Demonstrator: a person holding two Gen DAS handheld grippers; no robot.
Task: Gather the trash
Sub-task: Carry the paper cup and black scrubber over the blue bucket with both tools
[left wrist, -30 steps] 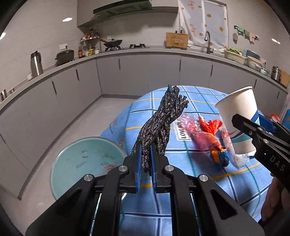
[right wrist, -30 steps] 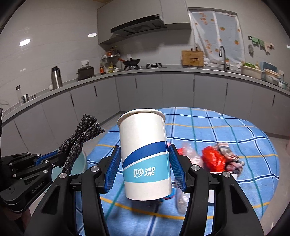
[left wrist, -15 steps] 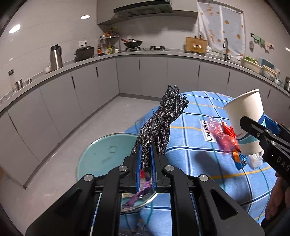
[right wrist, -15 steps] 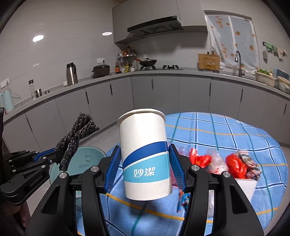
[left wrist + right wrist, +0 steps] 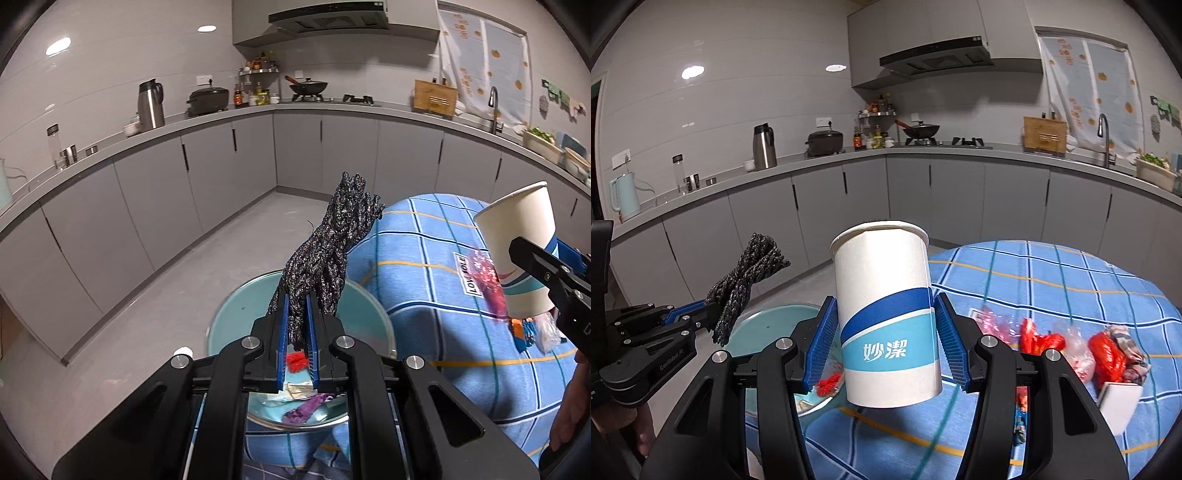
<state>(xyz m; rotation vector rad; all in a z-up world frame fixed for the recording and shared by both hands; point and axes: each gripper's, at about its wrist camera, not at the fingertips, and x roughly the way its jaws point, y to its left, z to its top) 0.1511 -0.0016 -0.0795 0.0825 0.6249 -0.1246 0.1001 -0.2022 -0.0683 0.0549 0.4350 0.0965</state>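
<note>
My left gripper [image 5: 297, 325] is shut on a dark speckled knitted cloth [image 5: 328, 251] that sticks up from its blue pads, held above a pale green bin [image 5: 240, 314] beside the table. Scraps of red, purple and paper trash lie inside the bin. In the right wrist view the same cloth [image 5: 746, 277] and the left gripper [image 5: 701, 314] show at the left. My right gripper [image 5: 884, 339] is shut on a white paper cup [image 5: 886, 314] with blue bands, held upright over the table's edge. That cup [image 5: 521, 251] appears at the right of the left wrist view.
A table under a blue checked cloth [image 5: 1052, 280] carries red wrappers [image 5: 1039, 339], clear plastic and a white box [image 5: 1119, 402]. Grey kitchen cabinets [image 5: 221, 177] and a counter with a kettle, pots and a sink ring the room. Grey floor [image 5: 155, 295] lies left of the bin.
Both grippers have swung left, away from the table's middle. The bin now sits directly under the left gripper's cloth, and the wrappers have slid right in both views.
</note>
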